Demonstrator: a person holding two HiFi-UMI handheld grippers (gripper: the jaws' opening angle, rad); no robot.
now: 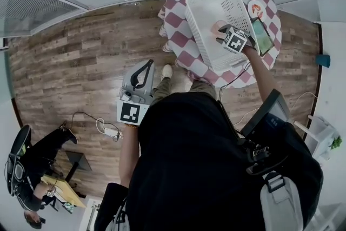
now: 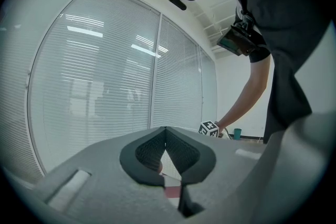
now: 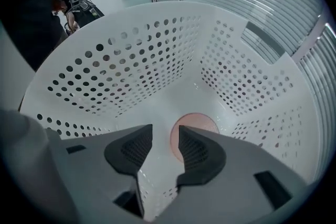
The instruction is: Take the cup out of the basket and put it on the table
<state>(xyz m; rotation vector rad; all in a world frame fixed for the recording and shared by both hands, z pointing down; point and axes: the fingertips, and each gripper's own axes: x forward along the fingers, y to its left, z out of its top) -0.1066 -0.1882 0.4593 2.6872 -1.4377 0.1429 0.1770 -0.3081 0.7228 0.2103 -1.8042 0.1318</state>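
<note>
A white perforated basket (image 1: pixel 208 5) stands on the round table with the red-and-white checked cloth (image 1: pixel 181 19). A pale pink cup (image 1: pixel 217 26) lies at the basket's bottom. My right gripper (image 1: pixel 223 32) reaches down into the basket just above the cup. In the right gripper view the basket wall (image 3: pixel 131 55) surrounds the open right gripper (image 3: pixel 165 143), and the cup (image 3: pixel 195 124) shows just beyond the jaws, partly behind the right one, not held. My left gripper (image 1: pixel 147 66) hangs over the wooden floor away from the table. In the left gripper view the left gripper (image 2: pixel 166 132) is shut and holds nothing.
A small plate (image 1: pixel 257 8) and a flat green device (image 1: pixel 263 35) lie on the table right of the basket. Cables (image 1: pixel 102 127) trail on the floor, a teal cup (image 1: pixel 323 60) stands at the right wall, and a person (image 1: pixel 32 170) sits at lower left.
</note>
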